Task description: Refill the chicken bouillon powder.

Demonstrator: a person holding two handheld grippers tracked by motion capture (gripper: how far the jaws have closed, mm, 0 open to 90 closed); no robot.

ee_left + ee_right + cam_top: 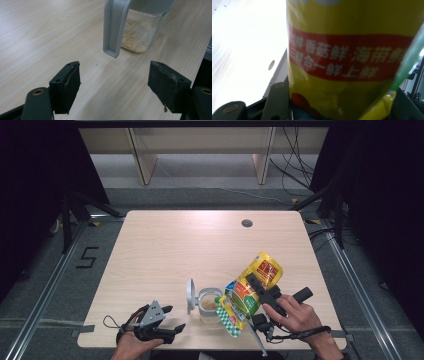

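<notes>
While the right claw [256, 287] pinches a yellow seasoning pouch [250, 292] around its middle, the pouch hangs tilted over the surface [165, 250], its green-checked mouth end low at 7 o'clock and its sealed end high at 1 o'clock. That low end sits at the rim of a clear glass jar [209, 306], which stands at about 5 o'clock from the middle of the surface, near the front edge. Pale granules [136, 37] lie in the bottom of the jar, and its grey flip lid [190, 295] stands swung open at the jar's 9 o'clock side. In the right gripper view the pouch [352, 57] shows a red band with white print, held between the black jaws. The left claw [172, 319] rests low at 8 o'clock from the jar, well apart from it, its jaws spread wide with nothing between them, pointing toward the jar [142, 27] and the hanging lid [115, 27].
</notes>
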